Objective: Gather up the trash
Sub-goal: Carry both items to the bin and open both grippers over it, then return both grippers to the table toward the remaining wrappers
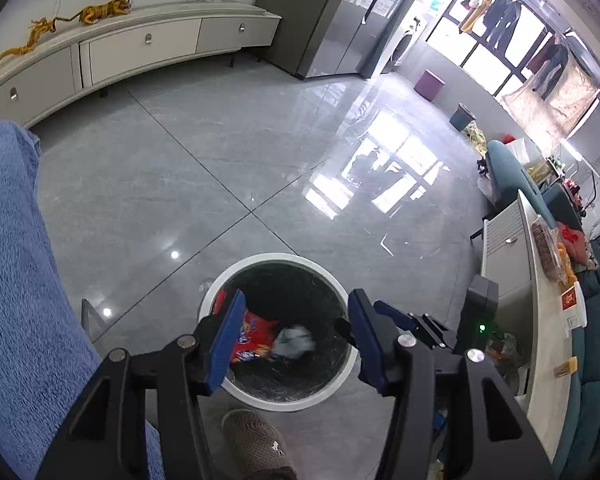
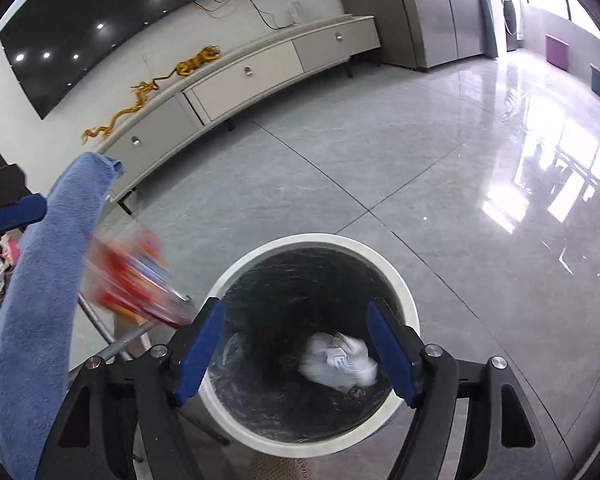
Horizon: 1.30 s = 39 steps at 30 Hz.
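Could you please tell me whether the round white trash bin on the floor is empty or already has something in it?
Not empty: the round white trash bin with its black liner holds a crumpled white paper wad; the left wrist view also shows a red snack wrapper inside.
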Each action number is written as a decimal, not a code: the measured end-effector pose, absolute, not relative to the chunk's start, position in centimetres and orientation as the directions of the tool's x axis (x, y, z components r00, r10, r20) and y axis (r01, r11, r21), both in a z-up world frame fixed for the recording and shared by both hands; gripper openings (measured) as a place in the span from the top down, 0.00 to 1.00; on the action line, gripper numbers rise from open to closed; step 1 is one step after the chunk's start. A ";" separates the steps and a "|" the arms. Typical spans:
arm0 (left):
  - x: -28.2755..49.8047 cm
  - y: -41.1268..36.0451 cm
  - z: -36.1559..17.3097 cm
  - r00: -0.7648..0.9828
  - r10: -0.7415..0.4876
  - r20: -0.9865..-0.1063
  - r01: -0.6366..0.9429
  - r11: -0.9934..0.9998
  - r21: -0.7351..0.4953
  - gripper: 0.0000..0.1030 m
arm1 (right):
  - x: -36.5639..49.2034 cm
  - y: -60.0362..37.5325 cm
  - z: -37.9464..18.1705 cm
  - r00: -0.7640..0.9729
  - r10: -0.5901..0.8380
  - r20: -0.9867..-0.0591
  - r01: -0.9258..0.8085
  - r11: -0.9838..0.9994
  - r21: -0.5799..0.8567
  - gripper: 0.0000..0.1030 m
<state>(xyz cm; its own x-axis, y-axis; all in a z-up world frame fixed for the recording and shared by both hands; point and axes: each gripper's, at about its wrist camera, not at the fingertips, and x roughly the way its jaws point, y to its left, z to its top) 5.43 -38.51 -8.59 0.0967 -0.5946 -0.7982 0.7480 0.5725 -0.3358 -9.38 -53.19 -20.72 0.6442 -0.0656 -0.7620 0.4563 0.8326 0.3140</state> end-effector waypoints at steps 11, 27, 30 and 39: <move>5.2 -26.2 -2.8 0.401 -0.596 -0.695 0.663 0.713 -0.229 0.50 | -9.5 -50.0 -14.5 0.719 -0.066 -0.692 0.420 0.834 0.358 0.31; 5.0 2.2 -0.2 0.666 -0.409 -0.624 0.395 0.903 -0.170 0.43 | -6.4 -33.7 -2.2 0.822 0.029 -0.569 0.150 0.952 0.265 0.31; 5.2 6.7 -1.5 0.702 -0.344 -0.624 0.301 0.937 -0.178 0.43 | -4.9 -30.3 -2.1 0.798 0.053 -0.600 0.110 0.967 0.232 0.31; 6.3 15.5 -6.1 0.701 -0.214 -0.681 0.092 0.973 -0.211 0.43 | -2.6 -22.3 -1.7 0.775 0.161 -0.612 -0.071 0.983 0.169 0.31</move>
